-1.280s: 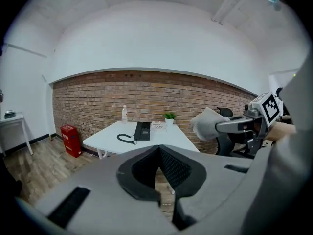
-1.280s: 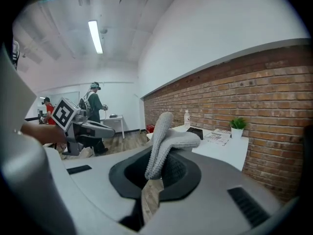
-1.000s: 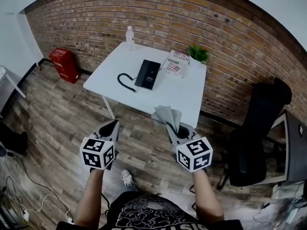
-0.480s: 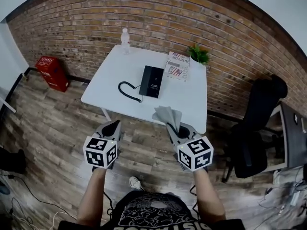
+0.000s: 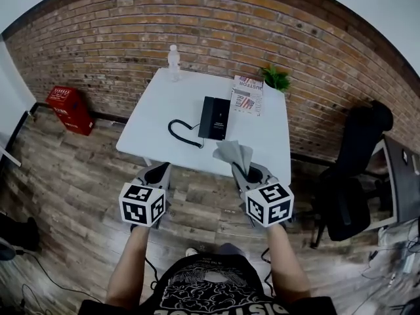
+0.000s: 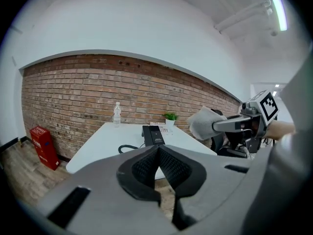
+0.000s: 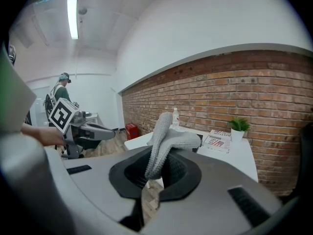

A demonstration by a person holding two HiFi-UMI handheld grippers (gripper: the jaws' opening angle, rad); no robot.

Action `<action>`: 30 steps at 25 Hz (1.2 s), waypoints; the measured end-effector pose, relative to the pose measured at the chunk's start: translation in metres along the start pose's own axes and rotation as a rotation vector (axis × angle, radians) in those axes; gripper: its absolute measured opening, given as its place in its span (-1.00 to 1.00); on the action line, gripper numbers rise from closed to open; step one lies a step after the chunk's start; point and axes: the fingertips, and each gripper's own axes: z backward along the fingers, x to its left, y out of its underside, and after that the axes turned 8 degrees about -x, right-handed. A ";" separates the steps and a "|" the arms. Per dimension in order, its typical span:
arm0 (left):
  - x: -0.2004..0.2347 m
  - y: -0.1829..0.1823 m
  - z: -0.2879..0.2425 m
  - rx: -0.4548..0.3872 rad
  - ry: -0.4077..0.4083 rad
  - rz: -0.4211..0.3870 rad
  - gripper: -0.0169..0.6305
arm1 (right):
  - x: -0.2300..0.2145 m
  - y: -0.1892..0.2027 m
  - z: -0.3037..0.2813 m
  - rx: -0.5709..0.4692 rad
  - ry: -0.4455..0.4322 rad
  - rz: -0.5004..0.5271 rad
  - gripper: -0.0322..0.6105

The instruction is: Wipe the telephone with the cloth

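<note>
Step in hand: approach; wiping has not begun. The right gripper (image 5: 248, 174) is clamped on the cloth (image 5: 233, 153), which stands up in a loose bunch above its jaws. The left gripper (image 5: 157, 173) has its jaws together with nothing between them. Both hang short of the table's (image 5: 164, 104) near edge. The telephone (image 5: 214, 117) lies flat near the table's middle. Next move, as judged: carry the cloth forward over the near edge and lower it onto the telephone.
</note>
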 end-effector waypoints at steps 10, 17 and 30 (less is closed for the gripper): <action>0.037 -0.013 -0.031 0.007 -0.012 -0.034 -0.93 | -0.020 -0.013 -0.048 -0.029 0.004 0.005 -0.87; 0.070 -0.013 -0.076 0.029 -0.036 -0.023 -0.93 | -0.056 -0.021 -0.109 -0.028 -0.007 0.006 -0.87; 0.119 -0.018 -0.202 0.100 -0.052 0.012 -0.93 | -0.145 -0.024 -0.232 0.033 -0.041 -0.037 -0.87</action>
